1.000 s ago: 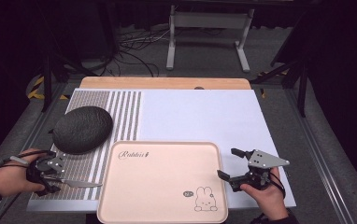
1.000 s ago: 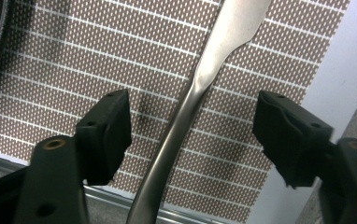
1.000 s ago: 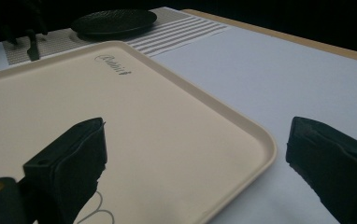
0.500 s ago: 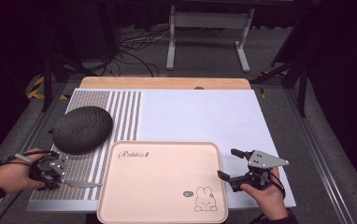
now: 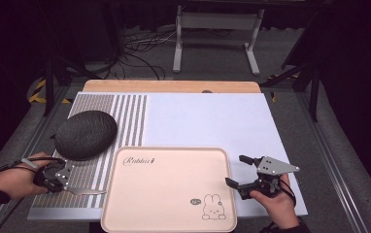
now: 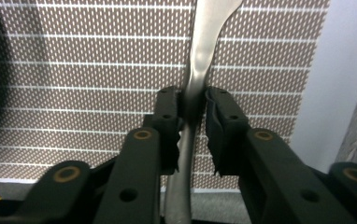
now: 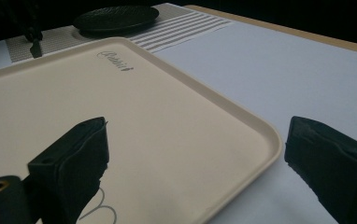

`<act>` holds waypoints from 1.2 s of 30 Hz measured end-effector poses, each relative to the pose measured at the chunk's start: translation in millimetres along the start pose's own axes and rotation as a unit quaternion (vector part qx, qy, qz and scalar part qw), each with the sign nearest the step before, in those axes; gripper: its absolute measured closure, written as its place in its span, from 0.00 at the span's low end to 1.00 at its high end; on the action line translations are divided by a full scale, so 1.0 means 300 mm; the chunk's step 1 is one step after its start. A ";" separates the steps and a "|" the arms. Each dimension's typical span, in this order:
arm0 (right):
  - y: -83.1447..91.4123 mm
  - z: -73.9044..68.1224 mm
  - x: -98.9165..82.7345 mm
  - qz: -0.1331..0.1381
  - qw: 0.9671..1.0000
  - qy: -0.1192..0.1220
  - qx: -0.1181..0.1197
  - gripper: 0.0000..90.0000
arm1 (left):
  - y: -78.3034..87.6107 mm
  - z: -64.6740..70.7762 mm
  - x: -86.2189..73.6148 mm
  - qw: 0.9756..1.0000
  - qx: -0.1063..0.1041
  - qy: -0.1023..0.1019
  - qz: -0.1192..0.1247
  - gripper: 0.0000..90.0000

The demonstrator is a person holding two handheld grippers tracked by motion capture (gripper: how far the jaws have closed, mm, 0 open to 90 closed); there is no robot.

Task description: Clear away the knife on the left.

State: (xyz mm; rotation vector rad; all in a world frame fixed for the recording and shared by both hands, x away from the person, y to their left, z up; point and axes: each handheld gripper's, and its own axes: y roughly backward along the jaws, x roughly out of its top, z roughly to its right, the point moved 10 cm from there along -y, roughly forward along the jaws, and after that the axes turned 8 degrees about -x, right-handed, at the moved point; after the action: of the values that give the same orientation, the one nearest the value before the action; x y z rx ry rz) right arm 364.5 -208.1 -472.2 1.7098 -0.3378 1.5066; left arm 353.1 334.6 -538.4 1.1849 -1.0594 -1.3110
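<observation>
My left gripper (image 5: 68, 187) is shut on a silvery metal utensil (image 5: 87, 191) at the table's front left, and the utensil's free end points right toward the tray. In the left gripper view the jaws (image 6: 194, 105) pinch the utensil (image 6: 204, 42) at its narrow neck, above the striped mat (image 6: 74, 70). A beige tray (image 5: 169, 189) with a rabbit drawing lies at the front centre, nothing on it. My right gripper (image 5: 235, 170) stands open at the tray's right edge. In the right gripper view its jaws (image 7: 197, 140) straddle the tray's rim (image 7: 260, 126) without touching it.
A black oval textured dish (image 5: 85, 134) rests on the brown-striped placemat (image 5: 125, 116) behind my left hand. A white mat (image 5: 208, 121) covers the table's middle and right. A wooden strip (image 5: 174, 86) runs along the far edge, with a metal stand and cables beyond.
</observation>
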 end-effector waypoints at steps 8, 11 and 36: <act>-0.001 -0.004 -0.001 0.003 1.000 -0.007 0.009 0.09 | -0.001 0.002 0.002 1.000 -0.002 -0.014 -0.007 0.88; 0.001 -0.005 0.001 0.004 1.000 -0.007 0.010 0.09 | 0.000 0.002 0.002 1.000 0.001 -0.016 -0.012 0.89; 0.004 -0.005 0.009 0.009 1.000 -0.014 0.012 0.09 | 0.110 -0.008 -0.002 0.994 -0.010 0.084 0.074 0.89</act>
State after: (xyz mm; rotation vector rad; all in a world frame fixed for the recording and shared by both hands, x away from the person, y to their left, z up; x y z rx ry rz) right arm 363.3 -206.9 -469.3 1.7527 -0.3517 1.5069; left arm 359.6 332.4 -506.1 1.1576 -0.9904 -1.0854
